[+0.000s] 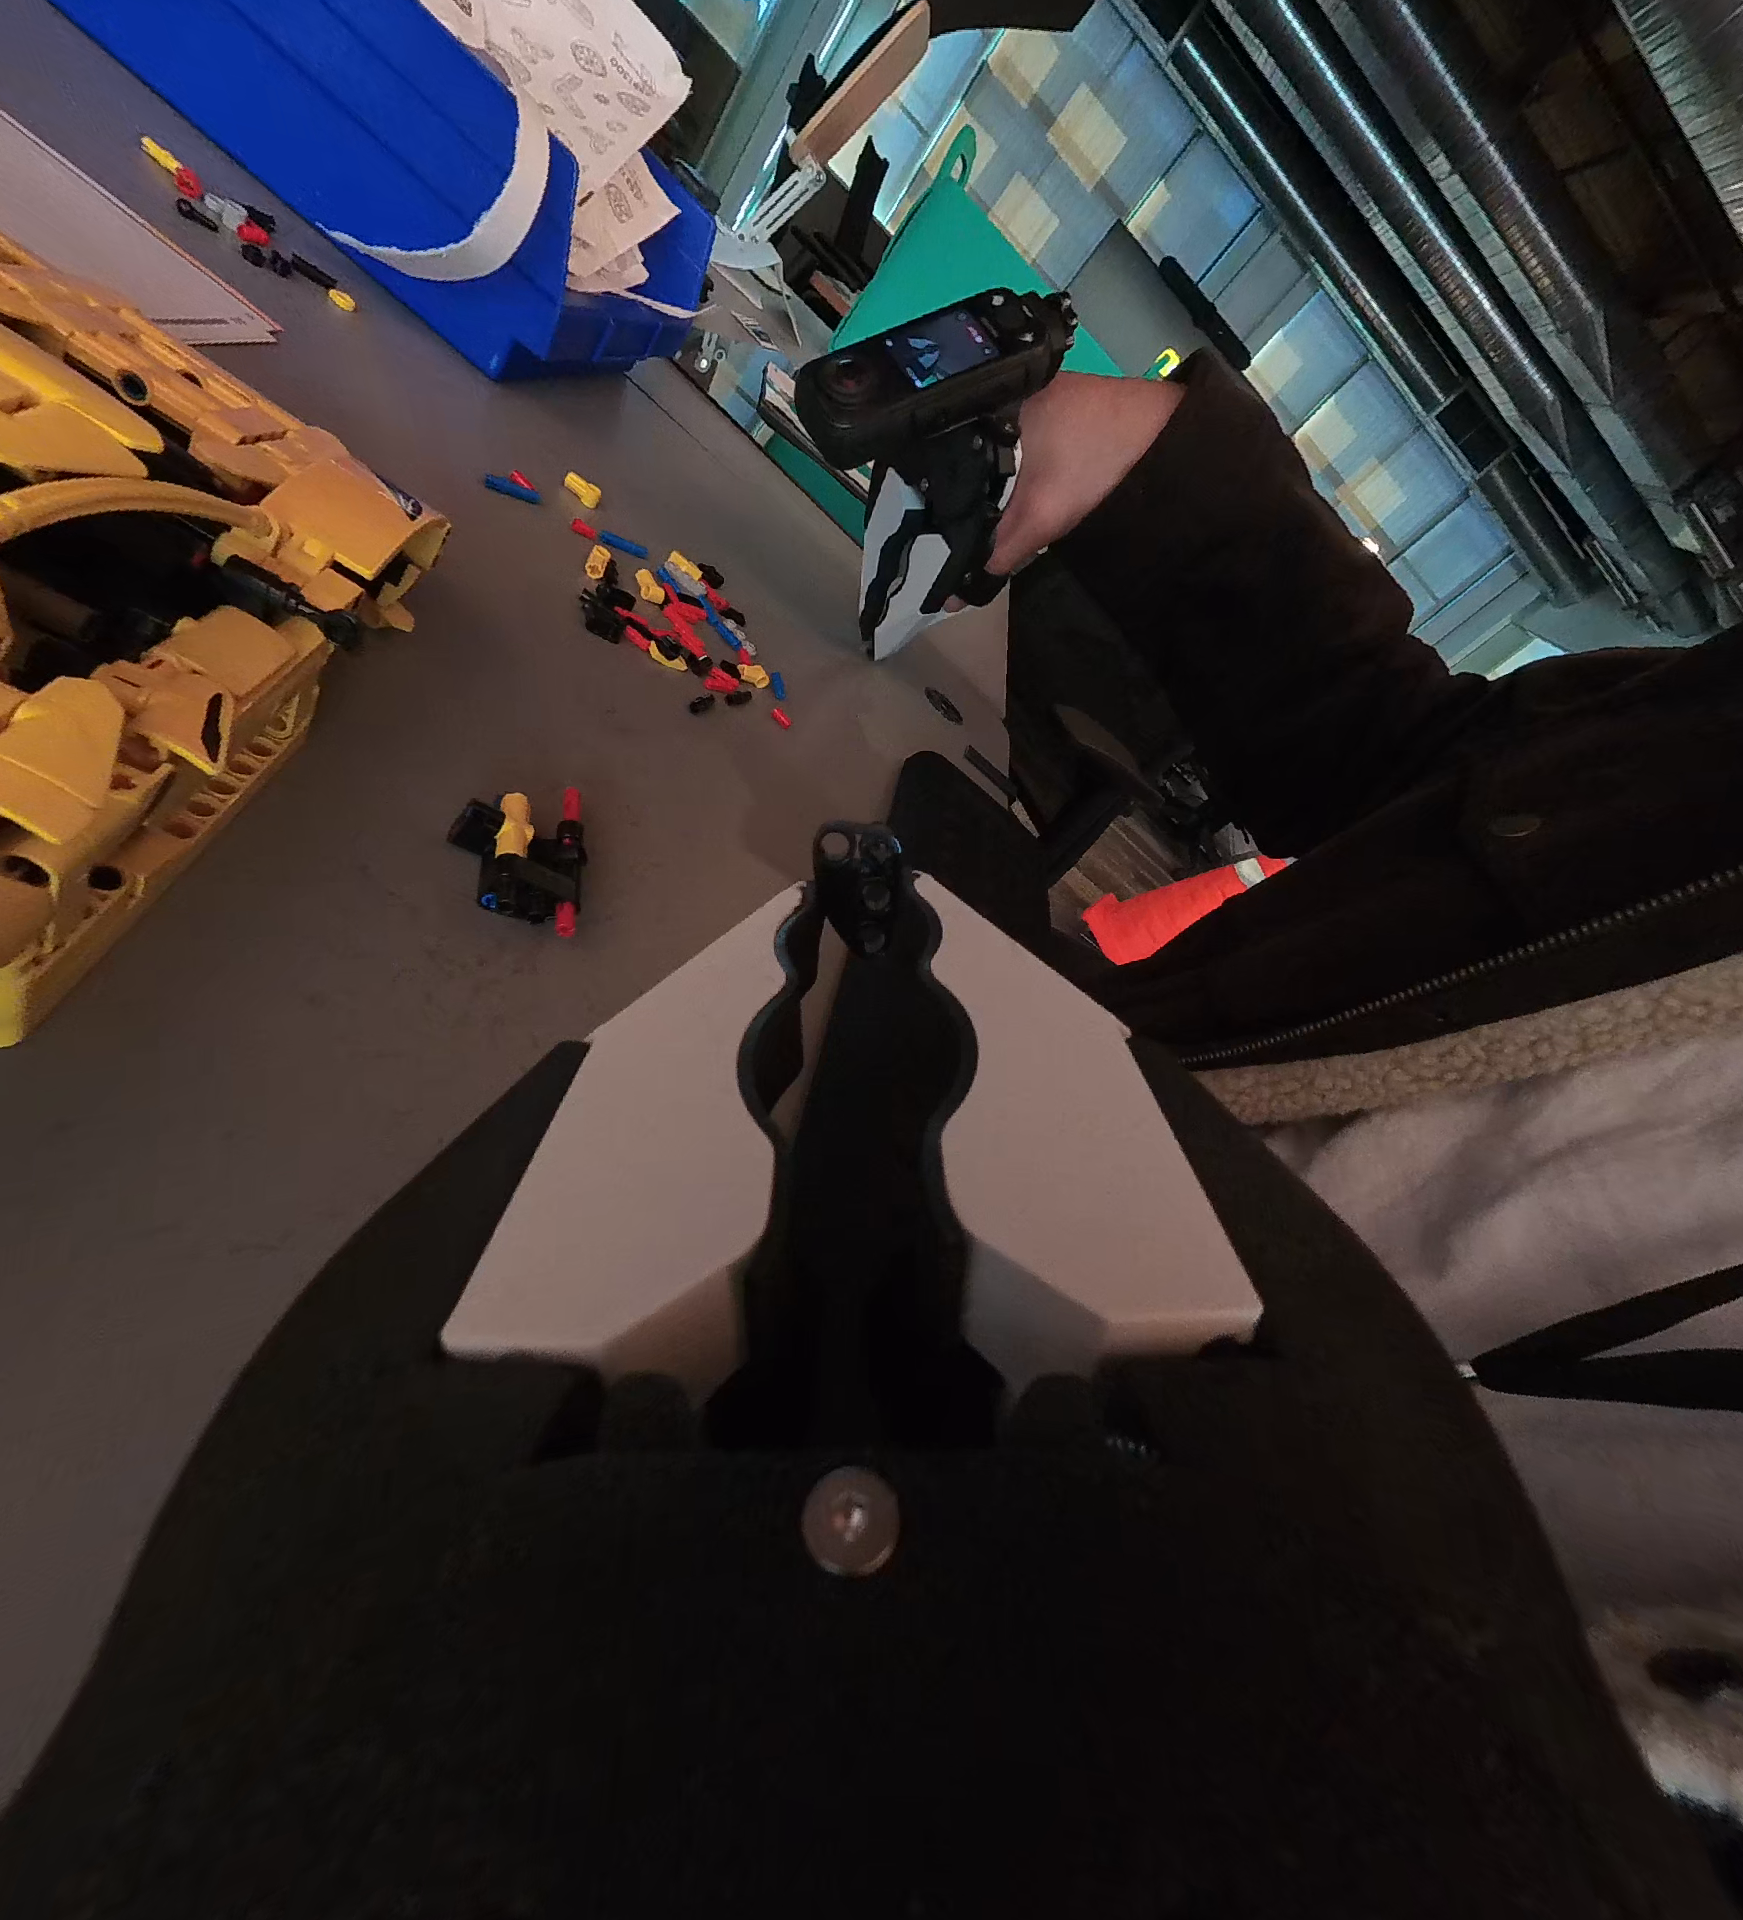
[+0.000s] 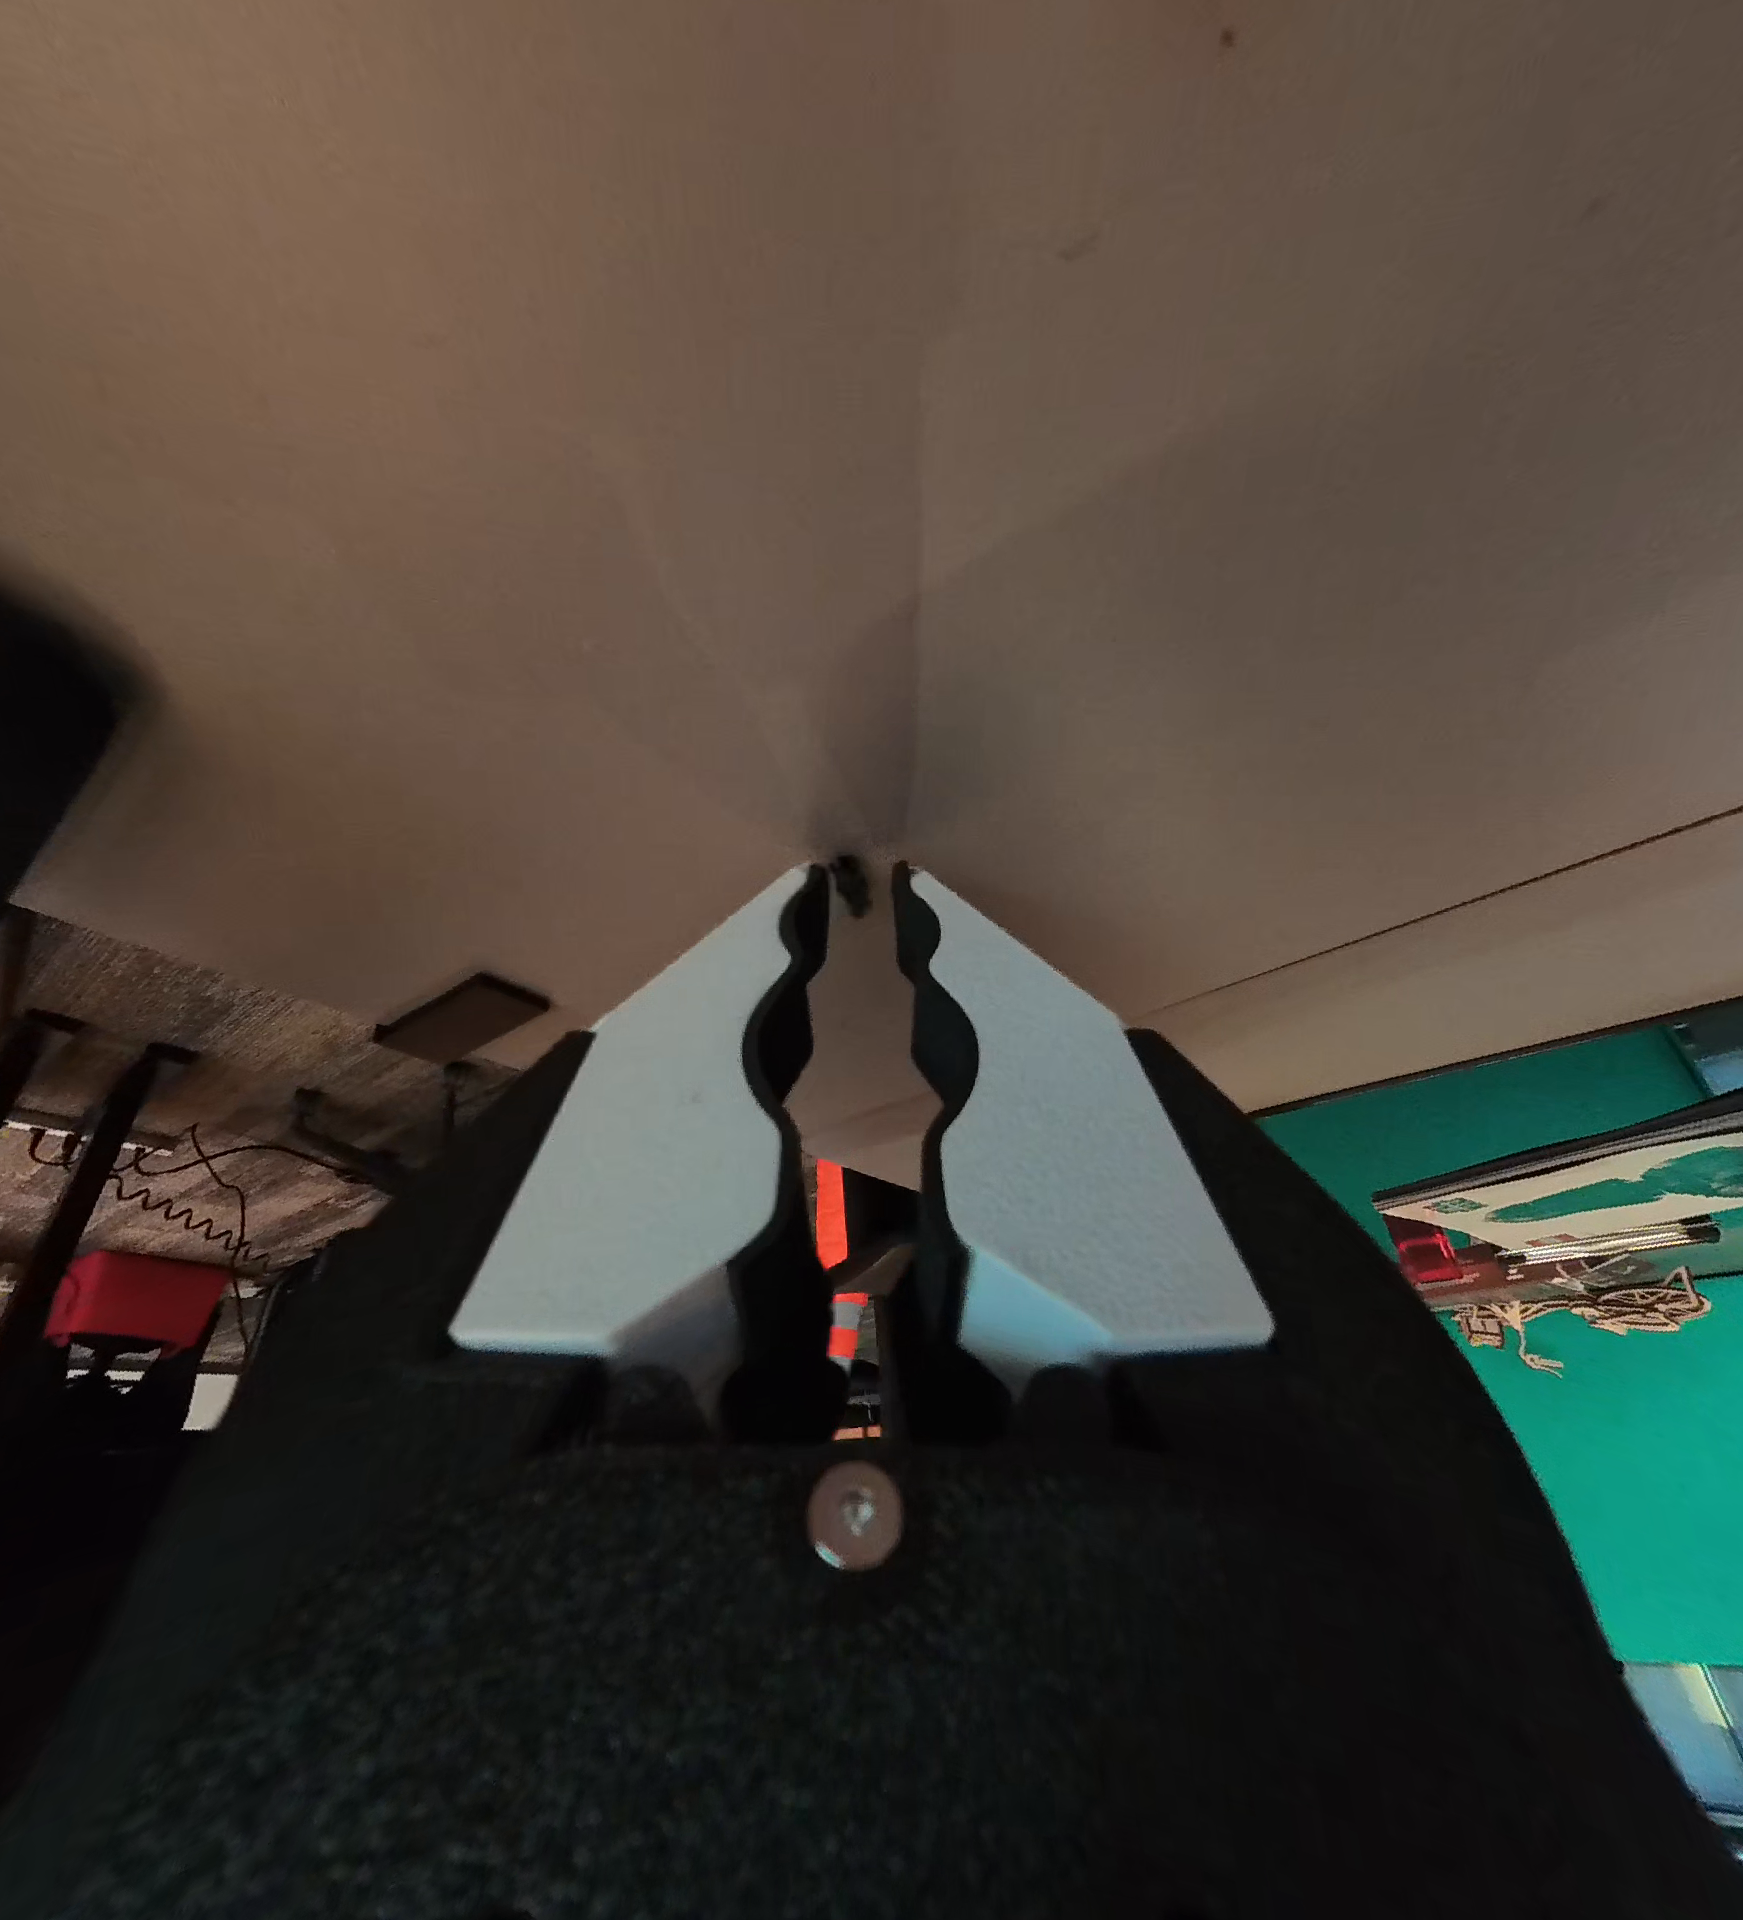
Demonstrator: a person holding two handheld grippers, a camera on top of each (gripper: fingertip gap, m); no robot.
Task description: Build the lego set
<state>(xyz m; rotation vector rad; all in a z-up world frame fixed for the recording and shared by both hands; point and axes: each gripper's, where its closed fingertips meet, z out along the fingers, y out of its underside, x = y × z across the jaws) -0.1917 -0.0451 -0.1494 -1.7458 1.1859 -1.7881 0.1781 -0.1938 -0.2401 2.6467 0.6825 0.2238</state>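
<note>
Clearly you are well into the build: the large yellow Lego car body (image 1: pixel 119 644) sits mostly assembled at nine o'clock in the left wrist view, panels and wheel arch in place, though dark gaps in its frame suggest more to add. A small black sub-assembly (image 1: pixel 526 860) with yellow and red pins lies on the grey table (image 1: pixel 223 1195) at eleven o'clock from your left gripper (image 1: pixel 862 883), near but apart. Beyond it, at twelve o'clock, a scatter of loose pins and connectors (image 1: pixel 680 623) waits unused, and a few more (image 1: pixel 243 223) lie beside the blue bin (image 1: pixel 431 177).

Your left gripper is clamped on a black beam with holes (image 1: pixel 865 883), which juts past the fingertips, lifted clear of the table.

Your right gripper (image 2: pixel 859 883) stands slightly parted at the tips, pressed down close to the table (image 2: pixel 846 416), with a tiny black pin (image 2: pixel 854 885) between the fingers; you cannot tell whether it is truly pinched. The car body is out of that view.
</note>
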